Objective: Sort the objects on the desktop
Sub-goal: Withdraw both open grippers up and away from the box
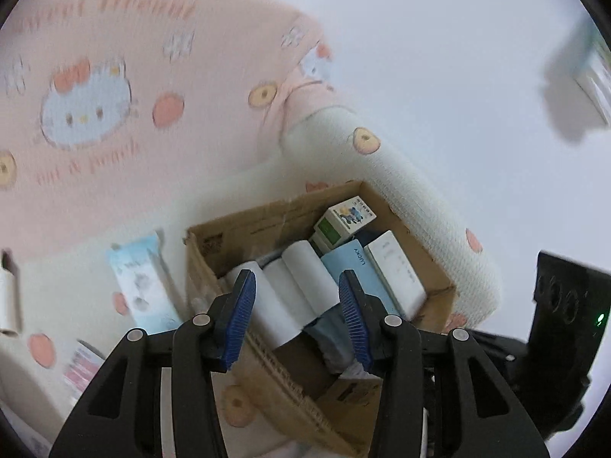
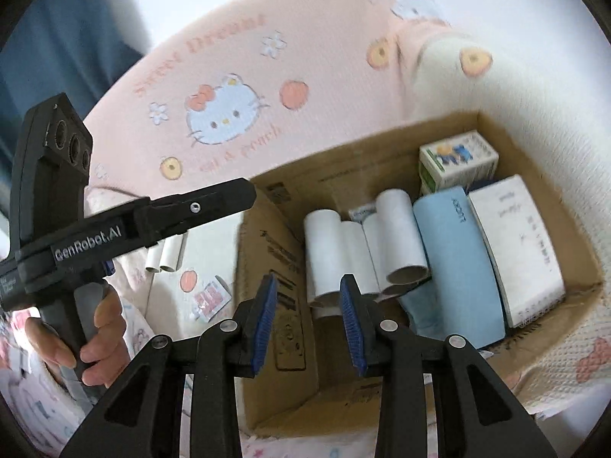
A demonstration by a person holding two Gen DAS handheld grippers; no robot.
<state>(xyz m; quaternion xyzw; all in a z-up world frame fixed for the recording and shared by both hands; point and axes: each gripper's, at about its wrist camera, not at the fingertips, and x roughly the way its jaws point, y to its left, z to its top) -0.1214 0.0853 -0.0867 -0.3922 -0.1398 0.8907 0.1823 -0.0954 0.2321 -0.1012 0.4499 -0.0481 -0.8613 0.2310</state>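
My left claw [image 1: 298, 305] stands wide and empty above the cardboard box [image 1: 244, 225]; my right claw [image 2: 307, 316] is narrower, also empty. Below both, the box already holds paper tubes [image 2: 401, 229], a blue case [image 2: 454, 263], a white notebook [image 2: 515, 244] and a small carton [image 2: 458, 160]. Left of it, two tubes [image 2: 166, 255], a blue packet [image 1: 141, 282] and a card [image 2: 210, 299] remain on the bedding. I judge sorting mostly done; nothing blocks them.

White paper rolls [image 2: 336, 252] lying inside open cardboard box [image 2: 439, 129]
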